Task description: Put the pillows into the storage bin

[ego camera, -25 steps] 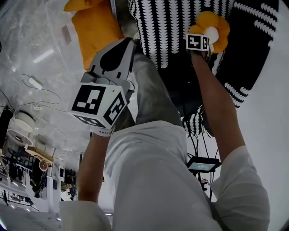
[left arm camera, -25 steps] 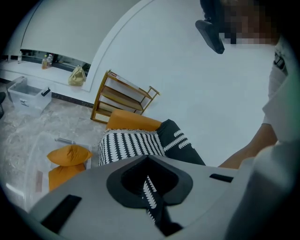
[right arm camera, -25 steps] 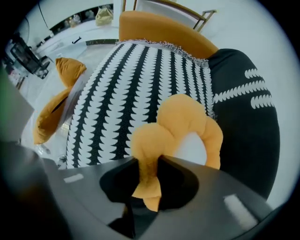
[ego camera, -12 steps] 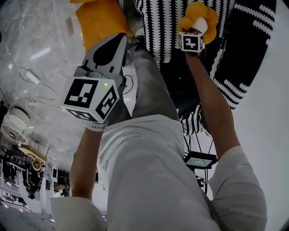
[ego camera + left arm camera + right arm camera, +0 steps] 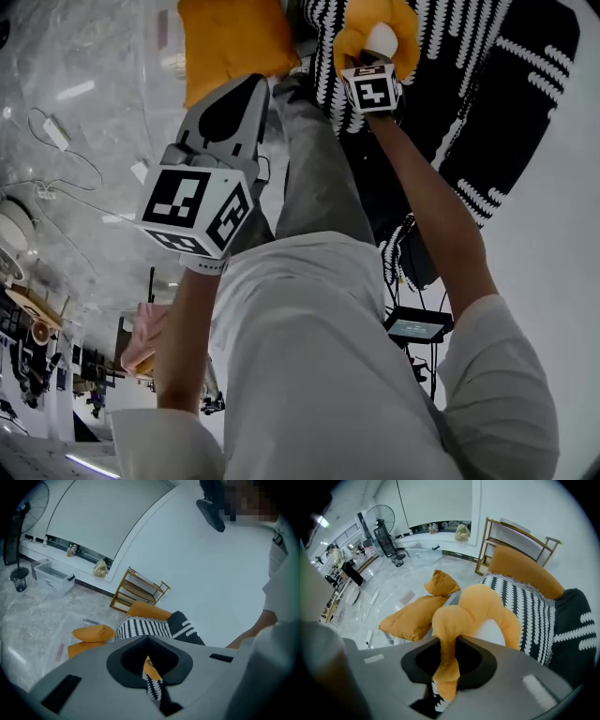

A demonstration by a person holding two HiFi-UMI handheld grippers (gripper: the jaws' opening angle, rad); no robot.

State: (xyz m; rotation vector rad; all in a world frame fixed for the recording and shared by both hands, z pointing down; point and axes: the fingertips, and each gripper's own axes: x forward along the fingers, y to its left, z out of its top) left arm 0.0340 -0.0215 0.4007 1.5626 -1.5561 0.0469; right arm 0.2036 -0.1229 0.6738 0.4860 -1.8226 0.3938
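My right gripper (image 5: pixel 447 667) is shut on a fold of an orange flower-shaped pillow (image 5: pixel 487 611) with a white centre, and its jaws have just been closing tighter on the fabric. In the head view that pillow (image 5: pixel 375 23) hangs beyond the right gripper (image 5: pixel 375 61), over a black-and-white patterned pillow (image 5: pixel 323 42). My left gripper (image 5: pixel 251 89) points at a plain orange pillow (image 5: pixel 234 37) on the floor. In the left gripper view its jaws (image 5: pixel 150 667) leave a narrow slit that shows orange and patterned fabric. Whether they pinch it is unclear.
Two plain orange pillows (image 5: pixel 415 616) lie on the marble floor beside a patterned pillow (image 5: pixel 529 616) and a dark striped one (image 5: pixel 576 630). A wooden rack (image 5: pixel 138 590) stands by the wall. A clear plastic bin (image 5: pixel 54 578) and a fan (image 5: pixel 23 517) are farther off. Cables (image 5: pixel 56 141) trail across the floor.
The right gripper has carried the flower pillow leftward and up in the head view. The left gripper has shifted slightly, and the plain orange pillow now sits nearer the top centre.
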